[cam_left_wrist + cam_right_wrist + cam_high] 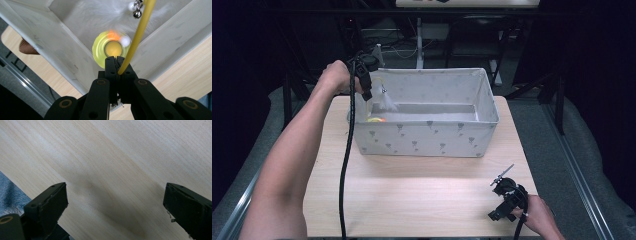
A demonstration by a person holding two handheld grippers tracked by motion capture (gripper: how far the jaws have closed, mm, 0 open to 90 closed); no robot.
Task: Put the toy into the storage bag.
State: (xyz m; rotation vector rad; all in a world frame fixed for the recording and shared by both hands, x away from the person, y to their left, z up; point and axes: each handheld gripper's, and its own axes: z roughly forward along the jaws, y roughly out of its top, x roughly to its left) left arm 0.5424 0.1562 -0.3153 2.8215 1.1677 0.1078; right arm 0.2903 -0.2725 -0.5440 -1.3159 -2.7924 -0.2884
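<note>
the left gripper (115, 58) hangs over the far left corner of the fabric box (427, 137), its jaws pinched tight on a thin yellow rod (136, 37) — a cat-teaser wand, by the look of it. from the rod dangle a small silver bell (136, 15), a white bead and white feathers (388, 101), which hang down inside the box against its left wall. below them, on the box floor, lies a blurred yellow disc (111, 48) with an orange patch. the box walls rise close on both sides of the jaws, and the left gripper's black cable (345, 170) trails down across the near left of the wooden table (412, 195).

the right gripper (507, 197) rests well apart at the near right corner of the table — its jaws spread wide over bare wood, nothing between them.
</note>
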